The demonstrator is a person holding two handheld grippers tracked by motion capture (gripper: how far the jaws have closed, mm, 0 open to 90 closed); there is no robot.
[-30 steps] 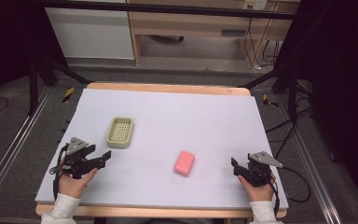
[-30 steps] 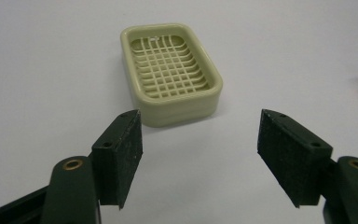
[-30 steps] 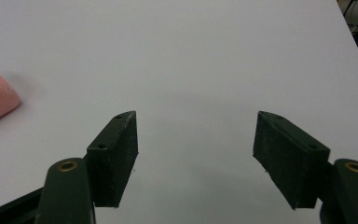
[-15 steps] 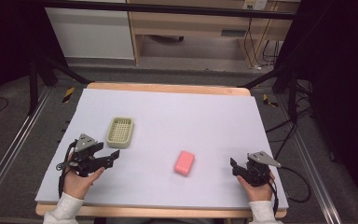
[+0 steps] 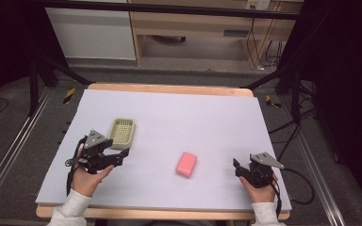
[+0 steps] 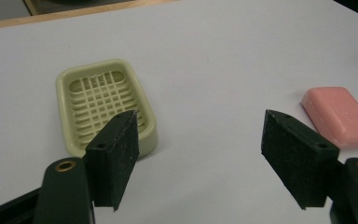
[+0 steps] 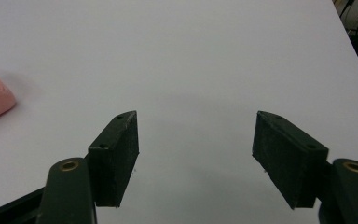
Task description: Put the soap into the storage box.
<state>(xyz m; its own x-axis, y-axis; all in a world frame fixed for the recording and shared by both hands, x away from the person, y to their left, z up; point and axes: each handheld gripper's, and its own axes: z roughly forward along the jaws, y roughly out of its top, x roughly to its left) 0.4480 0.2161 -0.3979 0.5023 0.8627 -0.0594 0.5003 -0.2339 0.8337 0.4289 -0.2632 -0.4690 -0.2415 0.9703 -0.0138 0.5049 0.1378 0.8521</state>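
The left gripper point(image 5: 121, 157) sits at the near left of the table point(image 5: 207, 113), held in the person's left hand point(image 5: 88, 178). Its jaws stand apart and have just been opening, with nothing but bare tabletop between them. In the left gripper view its own tips point(image 6: 200, 158) frame that empty gap. Just ahead of the gripper, slightly to its left side, lies the pale green soap dish point(image 6: 103, 105), a shallow tray with a slotted grid floor; in the left gripper view the left jaw overlaps its near corner, but the dish rests flat on the table, apart from the pads. In the high view the dish point(image 5: 121, 132) lies just beyond the gripper's tips. Ahead and to the right of the gripper, near but apart, lies the pink soap bar point(image 6: 340, 115), flat on the table.

The right gripper point(image 5: 237, 168) rests at the near right of the table in the right hand point(image 5: 259, 186). Its jaws are also spread, though they have just been closing a little, and nothing lies between them point(image 7: 196, 156). The soap bar point(image 5: 186, 164) lies to that gripper's left, well clear of its tips, roughly between the two grippers.
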